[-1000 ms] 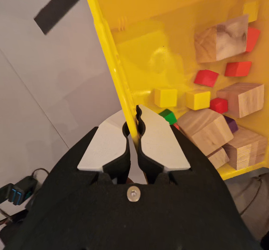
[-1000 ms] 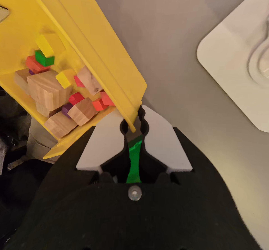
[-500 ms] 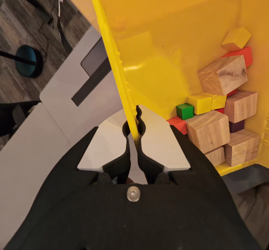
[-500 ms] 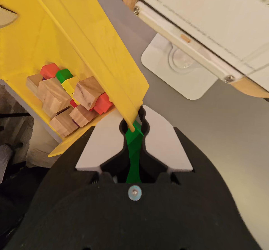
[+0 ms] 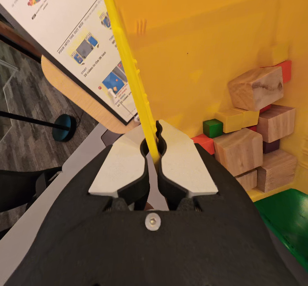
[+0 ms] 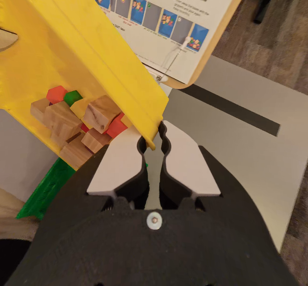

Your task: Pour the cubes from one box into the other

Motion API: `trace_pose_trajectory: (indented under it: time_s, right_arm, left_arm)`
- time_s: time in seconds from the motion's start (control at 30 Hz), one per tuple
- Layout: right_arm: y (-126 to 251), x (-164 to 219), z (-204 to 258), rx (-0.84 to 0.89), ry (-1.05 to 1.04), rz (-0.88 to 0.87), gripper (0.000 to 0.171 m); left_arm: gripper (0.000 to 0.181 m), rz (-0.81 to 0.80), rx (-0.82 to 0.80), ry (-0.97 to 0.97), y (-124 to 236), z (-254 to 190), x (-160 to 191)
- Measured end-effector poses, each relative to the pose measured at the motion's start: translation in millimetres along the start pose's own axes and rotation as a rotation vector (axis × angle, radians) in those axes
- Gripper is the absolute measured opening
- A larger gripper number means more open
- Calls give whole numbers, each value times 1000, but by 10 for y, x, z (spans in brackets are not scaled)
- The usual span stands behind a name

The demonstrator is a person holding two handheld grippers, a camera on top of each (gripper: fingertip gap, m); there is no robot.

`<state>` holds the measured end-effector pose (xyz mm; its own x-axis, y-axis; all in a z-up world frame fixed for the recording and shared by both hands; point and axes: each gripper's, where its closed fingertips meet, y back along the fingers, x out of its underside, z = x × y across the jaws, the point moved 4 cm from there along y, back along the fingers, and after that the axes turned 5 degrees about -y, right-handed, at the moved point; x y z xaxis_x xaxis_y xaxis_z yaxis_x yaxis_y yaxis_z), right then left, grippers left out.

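Observation:
Both grippers hold a yellow box (image 5: 191, 48) off the table, steeply tilted. My left gripper (image 5: 154, 138) is shut on its left wall edge. My right gripper (image 6: 157, 133) is shut on the rim of the opposite wall (image 6: 103, 58). Several cubes, big wooden ones (image 5: 238, 153) and small red, yellow, green and purple ones, lie heaped in the box's lowest corner; they also show in the right wrist view (image 6: 98, 116). A green box (image 5: 286, 219) lies just below that corner, its rim seen in the right wrist view (image 6: 45, 193).
A wood-framed instruction board (image 6: 166, 20) stands at the back of the grey table (image 6: 233, 153), which carries a black strip (image 6: 233, 109). Past the table's left edge is dark flooring with a round-based black stand (image 5: 62, 128).
Both grippers have lifted and tipped the yellow box further. The cubes have slid together into its low corner. The green box has come into view under that corner.

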<state>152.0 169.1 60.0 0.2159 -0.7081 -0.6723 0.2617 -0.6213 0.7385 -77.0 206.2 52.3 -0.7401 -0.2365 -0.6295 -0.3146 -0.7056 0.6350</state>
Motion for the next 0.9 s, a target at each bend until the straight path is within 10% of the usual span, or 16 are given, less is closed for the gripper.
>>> trace_pose_trajectory:
  time_s: [0.9]
  right_arm:
    - [459,75,-320,174,33,-394,8]
  left_arm:
    - [3,-371,-222,-15,16,-330,-401]
